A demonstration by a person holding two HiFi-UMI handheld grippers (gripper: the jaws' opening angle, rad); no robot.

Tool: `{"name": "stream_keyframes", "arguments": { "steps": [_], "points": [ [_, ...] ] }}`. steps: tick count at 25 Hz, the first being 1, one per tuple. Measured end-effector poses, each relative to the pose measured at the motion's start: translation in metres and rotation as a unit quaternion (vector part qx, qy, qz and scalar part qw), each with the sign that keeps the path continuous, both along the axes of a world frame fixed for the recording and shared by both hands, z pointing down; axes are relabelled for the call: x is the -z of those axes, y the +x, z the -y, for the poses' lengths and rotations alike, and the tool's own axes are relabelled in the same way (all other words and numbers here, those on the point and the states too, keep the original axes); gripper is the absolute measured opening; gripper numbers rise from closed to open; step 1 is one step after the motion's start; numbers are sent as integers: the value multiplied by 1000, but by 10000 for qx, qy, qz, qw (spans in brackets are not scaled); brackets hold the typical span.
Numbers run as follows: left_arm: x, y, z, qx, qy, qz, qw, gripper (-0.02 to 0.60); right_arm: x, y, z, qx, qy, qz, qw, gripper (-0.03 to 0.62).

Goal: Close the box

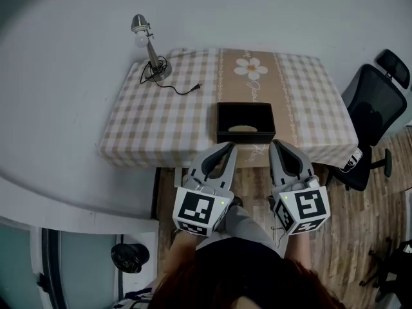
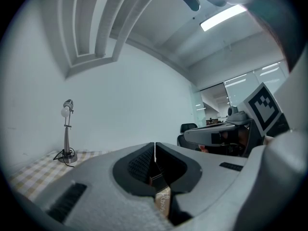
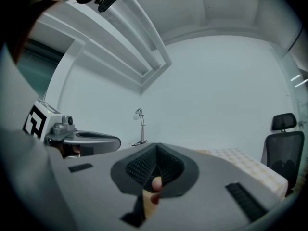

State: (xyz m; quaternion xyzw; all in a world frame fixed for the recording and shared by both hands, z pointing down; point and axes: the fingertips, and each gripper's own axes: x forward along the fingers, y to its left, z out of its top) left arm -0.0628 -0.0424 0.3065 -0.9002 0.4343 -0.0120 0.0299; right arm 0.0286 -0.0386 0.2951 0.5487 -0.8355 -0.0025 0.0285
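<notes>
Beige-and-white checked cloth covers the rectangular table [image 1: 161, 118]. A black swivel office chair [image 1: 373, 102] stands at its 3 o'clock. The open black rectangular box [image 1: 245, 122] sits at the table's 6 o'clock edge. Just short of it hover the left hand-held gripper [image 1: 230, 146] and the right hand-held gripper [image 1: 275, 143], both clenched on nothing. A silver desk lamp [image 1: 149, 47] stands at 10 o'clock.

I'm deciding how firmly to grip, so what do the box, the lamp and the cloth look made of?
The box: matte black, thin straight walls, probably cardboard. The lamp: shiny silver stem and head, likely metal. The cloth: checked fabric, matte, draping softly at its edges.
</notes>
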Motion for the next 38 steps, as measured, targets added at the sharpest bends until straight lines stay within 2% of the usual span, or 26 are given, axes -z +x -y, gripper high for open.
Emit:
{"name": "stream_keyframes", "arguments": {
  "steps": [38],
  "points": [
    [-13, 0, 135, 341, -264, 167, 9989, 29, -19, 27, 135, 158, -337, 33, 9993, 17]
  ]
}}
